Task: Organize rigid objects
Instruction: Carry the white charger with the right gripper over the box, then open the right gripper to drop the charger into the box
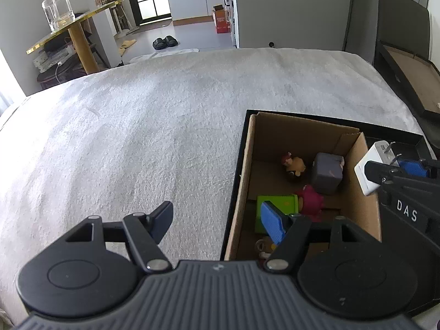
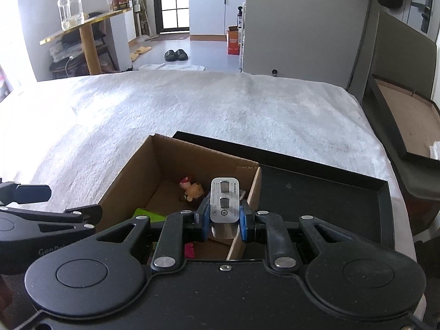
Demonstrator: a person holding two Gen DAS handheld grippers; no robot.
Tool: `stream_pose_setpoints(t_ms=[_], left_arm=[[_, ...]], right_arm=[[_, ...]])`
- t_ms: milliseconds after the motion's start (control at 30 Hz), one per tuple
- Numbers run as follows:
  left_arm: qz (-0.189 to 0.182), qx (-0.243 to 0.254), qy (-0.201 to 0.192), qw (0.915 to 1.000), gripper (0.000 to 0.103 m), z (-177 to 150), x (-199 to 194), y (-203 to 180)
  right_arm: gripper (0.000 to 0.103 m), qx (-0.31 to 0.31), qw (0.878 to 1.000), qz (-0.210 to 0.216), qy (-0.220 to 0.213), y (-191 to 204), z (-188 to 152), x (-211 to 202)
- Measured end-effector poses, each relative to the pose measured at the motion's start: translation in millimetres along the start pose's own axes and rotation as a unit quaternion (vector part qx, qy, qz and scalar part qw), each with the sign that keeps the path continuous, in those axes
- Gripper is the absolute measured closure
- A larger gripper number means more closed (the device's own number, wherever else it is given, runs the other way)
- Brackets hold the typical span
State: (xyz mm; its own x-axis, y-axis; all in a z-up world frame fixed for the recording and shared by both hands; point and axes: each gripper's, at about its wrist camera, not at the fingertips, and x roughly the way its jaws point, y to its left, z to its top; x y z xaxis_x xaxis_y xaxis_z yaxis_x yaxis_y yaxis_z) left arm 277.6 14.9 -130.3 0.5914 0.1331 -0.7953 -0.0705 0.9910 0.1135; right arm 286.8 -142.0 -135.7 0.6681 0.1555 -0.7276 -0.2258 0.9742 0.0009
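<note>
Right gripper (image 2: pixel 224 220) jaws clamp a white charger (image 2: pixel 224 206) over the cardboard box (image 2: pixel 129 176); left gripper (image 1: pixel 217 220) jaws gape empty.

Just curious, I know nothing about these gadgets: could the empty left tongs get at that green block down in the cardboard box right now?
Probably yes. The left tongs stand open and empty above the open-topped cardboard box, and nothing covers the green block.

Daylight from left, bed cover (image 2: pixel 82 115) blown out there (right-wrist view worst); sharp focus, heavy fisheye bending at edges.
</note>
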Motion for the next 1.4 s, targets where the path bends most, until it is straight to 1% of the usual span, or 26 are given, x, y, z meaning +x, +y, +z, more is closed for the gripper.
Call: stream_pose_setpoints(t_ms=[133, 167, 300, 533, 800, 967, 1033, 1100, 1200, 1233, 1300, 1400], left_arm=[[0.001, 0.003, 0.000, 1.0000, 0.034, 2, 1, 2], [0.001, 0.005, 0.000, 1.0000, 0.034, 3, 1, 2], [0.002, 0.009, -0.001, 1.0000, 0.034, 2, -2, 1], [0.002, 0.016, -0.008, 0.9998, 0.034, 1, -15, -2], [0.003, 0.020, -0.028, 0.9994, 0.034, -7, -44, -4], [-0.002, 0.024, -0.038, 0.9990, 0.034, -13, -61, -6], [-0.006, 0.024, -0.041, 0.9988, 0.034, -16, -68, -6], [-0.010, 0.024, -0.045, 0.9986, 0.034, -19, -75, -6], [-0.021, 0.023, -0.047, 0.9984, 0.033, -22, -84, -5], [-0.024, 0.021, -0.047, 0.9984, 0.032, -23, -86, -5], [-0.028, 0.017, -0.050, 0.9982, 0.015, -25, -94, -4], [-0.035, 0.014, -0.054, 0.9978, 0.008, -27, -103, -2]], right_arm=[[0.082, -0.013, 1.000, -0.006, 0.009, 4, -1, 4], [0.079, -0.018, 1.000, -0.010, 0.010, 6, -1, 5], [0.059, -0.026, 0.999, -0.017, 0.006, 7, -3, 1], [0.058, -0.012, 1.000, -0.016, 0.004, -1, -7, -12], [0.037, 0.001, 1.000, -0.019, -0.015, -6, -16, -40], [0.030, 0.006, 0.999, -0.021, -0.029, -10, -24, -59], [0.026, 0.009, 0.999, -0.022, -0.034, -11, -26, -67], [0.017, 0.009, 0.999, -0.023, -0.039, -12, -29, -74], [0.008, 0.013, 0.999, -0.025, -0.046, -14, -32, -85], [0.007, 0.015, 0.998, -0.026, -0.047, -15, -33, -88], [0.002, 0.020, 0.998, -0.027, -0.051, -18, -35, -95], [0.000, 0.032, 0.998, -0.028, -0.055, -23, -39, -104]])
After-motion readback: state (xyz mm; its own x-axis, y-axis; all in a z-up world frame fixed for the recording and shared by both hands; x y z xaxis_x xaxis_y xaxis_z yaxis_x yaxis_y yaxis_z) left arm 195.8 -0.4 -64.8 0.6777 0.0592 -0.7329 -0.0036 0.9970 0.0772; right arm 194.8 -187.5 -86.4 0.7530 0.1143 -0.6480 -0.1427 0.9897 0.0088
